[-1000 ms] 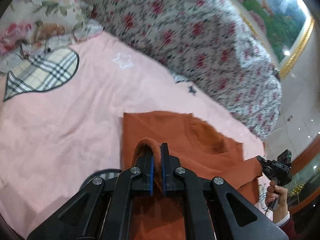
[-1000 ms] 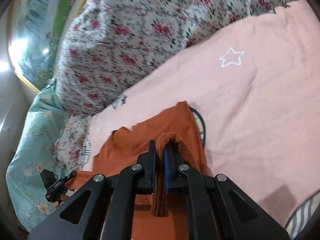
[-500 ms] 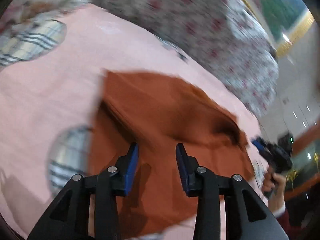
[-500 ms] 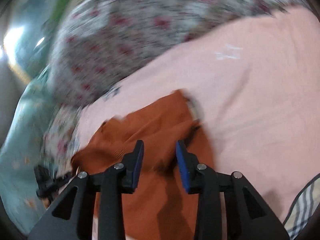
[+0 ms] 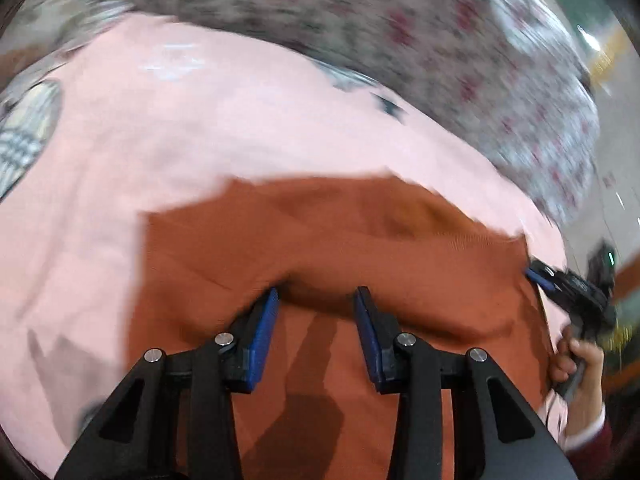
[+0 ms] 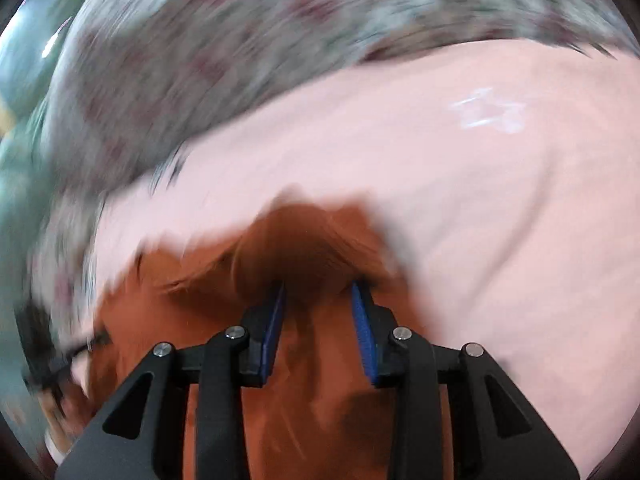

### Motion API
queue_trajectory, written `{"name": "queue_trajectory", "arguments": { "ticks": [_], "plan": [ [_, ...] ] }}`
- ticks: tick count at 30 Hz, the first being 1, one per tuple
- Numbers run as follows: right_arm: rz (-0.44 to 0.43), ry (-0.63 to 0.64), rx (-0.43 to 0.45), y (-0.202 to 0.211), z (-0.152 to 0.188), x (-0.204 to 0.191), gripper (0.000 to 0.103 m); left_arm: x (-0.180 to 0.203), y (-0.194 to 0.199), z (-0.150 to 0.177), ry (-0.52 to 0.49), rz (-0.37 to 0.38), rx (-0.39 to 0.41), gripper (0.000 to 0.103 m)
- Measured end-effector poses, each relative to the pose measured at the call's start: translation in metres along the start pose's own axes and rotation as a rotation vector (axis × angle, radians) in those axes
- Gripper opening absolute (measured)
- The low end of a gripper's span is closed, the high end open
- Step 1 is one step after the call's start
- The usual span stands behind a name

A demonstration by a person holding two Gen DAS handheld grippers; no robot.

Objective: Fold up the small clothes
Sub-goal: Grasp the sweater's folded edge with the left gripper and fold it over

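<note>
- Pink bedsheet (image 5: pixel 168 128) fills most of both wrist views, with a white star outline (image 6: pixel 488 114) printed on it and a plaid heart patch (image 5: pixel 24 136) at the left edge of the left wrist view; a second ago the sheet was sharp, now it is smeared by motion blur.
- Behind it lies a floral quilt (image 5: pixel 400 20), bunched along the far side of the sheet and just as blurred.
- On the sheet, the rust-orange knit garment (image 5: pixel 320 240) now lies spread with a folded layer across its width; a second ago each tool pinched a raised ridge of it, and that ridge has dropped back onto the cloth.
- The left gripper (image 5: pixel 316 300) stands partly open above the garment, its blue pads (image 5: pixel 262 336) apart with nothing pressed between them; a second ago they were clamped on the knit.
- The right gripper (image 6: pixel 318 294) is likewise partly open, pads apart over a dark fold near the garment's right edge; whether the tips touch the cloth cannot be told through the blur. It too was clamped on the knit a second ago.
- At the right edge of the left wrist view, a hand (image 5: pixel 576 360) with a dark red sleeve holds the other tool's handle beside the garment's corner.
</note>
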State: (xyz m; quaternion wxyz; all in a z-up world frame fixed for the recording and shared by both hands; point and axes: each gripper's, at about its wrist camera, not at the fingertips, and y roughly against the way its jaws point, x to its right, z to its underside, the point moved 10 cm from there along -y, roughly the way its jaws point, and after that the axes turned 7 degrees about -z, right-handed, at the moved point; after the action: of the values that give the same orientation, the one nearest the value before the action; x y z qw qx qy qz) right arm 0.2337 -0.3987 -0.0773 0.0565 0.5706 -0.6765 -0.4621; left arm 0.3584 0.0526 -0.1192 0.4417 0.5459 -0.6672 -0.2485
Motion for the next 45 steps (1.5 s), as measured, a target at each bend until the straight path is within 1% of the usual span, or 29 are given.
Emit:
{"name": "queue_trajectory", "arguments": {
  "ticks": [1,2,4,5,6,7,8,11,14,16,18,19,22,24,27,28,29,30,31,32,33,34,35,37,39,40,42,43,45],
  "plan": [
    [-0.015,-0.049,0.02,0.004,-0.006,0.008,0.035,-0.01,0.003,0.0,0.037,0.006,0.005,0.036],
    [-0.003,-0.072,0.036,0.009,-0.007,0.015,0.035,-0.022,0.008,0.002,0.08,0.004,0.008,0.036],
    [0.055,-0.053,0.054,0.021,-0.003,0.02,0.036,-0.04,0.022,0.014,0.121,0.004,0.025,0.037],
    [0.056,-0.048,0.052,0.024,0.003,0.02,0.036,-0.049,0.031,0.023,0.131,-0.012,0.035,0.037],
    [0.029,-0.049,0.045,0.028,0.009,0.016,0.036,-0.053,0.039,0.029,0.135,-0.022,0.045,0.037],
    [0.005,-0.047,0.04,0.032,0.015,0.011,0.036,-0.056,0.049,0.039,0.141,-0.027,0.056,0.039],
    [-0.003,-0.035,0.038,0.036,0.021,0.006,0.036,-0.058,0.058,0.048,0.151,-0.021,0.06,0.044],
    [-0.03,0.022,0.025,0.044,0.039,-0.018,0.036,-0.057,0.085,0.076,0.178,-0.004,0.06,0.049],
    [-0.102,0.072,-0.03,0.041,0.055,-0.051,0.036,-0.054,0.107,0.102,0.17,0.001,0.056,0.053],
    [-0.144,0.126,-0.067,0.033,0.061,-0.077,0.036,-0.048,0.114,0.115,0.165,0.02,0.04,0.056],
    [-0.194,0.168,-0.104,0.023,0.068,-0.102,0.036,-0.044,0.117,0.122,0.163,0.026,0.028,0.056],
    [-0.218,0.189,-0.126,0.016,0.073,-0.115,0.036,-0.043,0.118,0.126,0.164,0.03,0.021,0.057],
    [-0.274,0.25,-0.195,-0.009,0.087,-0.147,0.036,-0.032,0.113,0.133,0.158,0.046,-0.008,0.058],
    [-0.281,0.276,-0.226,-0.028,0.091,-0.16,0.036,-0.028,0.111,0.138,0.129,0.033,-0.018,0.06],
    [-0.252,0.319,-0.241,-0.049,0.086,-0.171,0.036,-0.033,0.113,0.145,0.142,0.003,-0.032,0.06],
    [-0.244,0.338,-0.241,-0.054,0.081,-0.174,0.038,-0.036,0.115,0.148,0.148,-0.002,-0.032,0.06],
    [-0.236,0.355,-0.239,-0.057,0.076,-0.177,0.045,-0.04,0.119,0.151,0.159,-0.013,-0.033,0.06],
    [-0.225,0.385,-0.235,-0.061,0.069,-0.18,0.054,-0.044,0.123,0.155,0.172,-0.02,-0.035,0.06],
    [-0.22,0.404,-0.235,-0.063,0.066,-0.183,0.059,-0.048,0.125,0.159,0.185,-0.022,-0.038,0.06],
    [-0.211,0.433,-0.231,-0.067,0.062,-0.187,0.062,-0.052,0.127,0.165,0.198,-0.038,-0.047,0.065],
    [-0.204,0.465,-0.231,-0.07,0.06,-0.192,0.062,-0.057,0.128,0.171,0.208,-0.066,-0.057,0.068],
    [-0.204,0.498,-0.254,-0.075,0.061,-0.196,0.062,-0.061,0.127,0.179,0.223,-0.084,-0.075,0.07],
    [-0.209,0.528,-0.28,-0.079,0.066,-0.202,0.062,-0.062,0.125,0.186,0.243,-0.077,-0.095,0.07],
    [-0.232,0.569,-0.298,-0.079,0.076,-0.21,0.062,-0.063,0.125,0.194,0.276,-0.045,-0.101,0.071],
    [-0.258,0.565,-0.3,-0.075,0.084,-0.211,0.062,-0.062,0.125,0.191,0.307,-0.025,-0.087,0.077],
    [-0.262,0.54,-0.298,-0.074,0.086,-0.208,0.062,-0.06,0.123,0.187,0.332,-0.001,-0.081,0.082],
    [-0.27,0.477,-0.287,-0.068,0.089,-0.201,0.062,-0.053,0.116,0.18,0.394,0.055,-0.06,0.086],
    [-0.28,0.445,-0.28,-0.064,0.091,-0.198,0.062,-0.049,0.111,0.177,0.406,0.06,-0.042,0.086],
    [-0.295,0.406,-0.269,-0.055,0.097,-0.193,0.062,-0.044,0.105,0.167,0.406,0.033,0.005,0.086]
  ]
}}
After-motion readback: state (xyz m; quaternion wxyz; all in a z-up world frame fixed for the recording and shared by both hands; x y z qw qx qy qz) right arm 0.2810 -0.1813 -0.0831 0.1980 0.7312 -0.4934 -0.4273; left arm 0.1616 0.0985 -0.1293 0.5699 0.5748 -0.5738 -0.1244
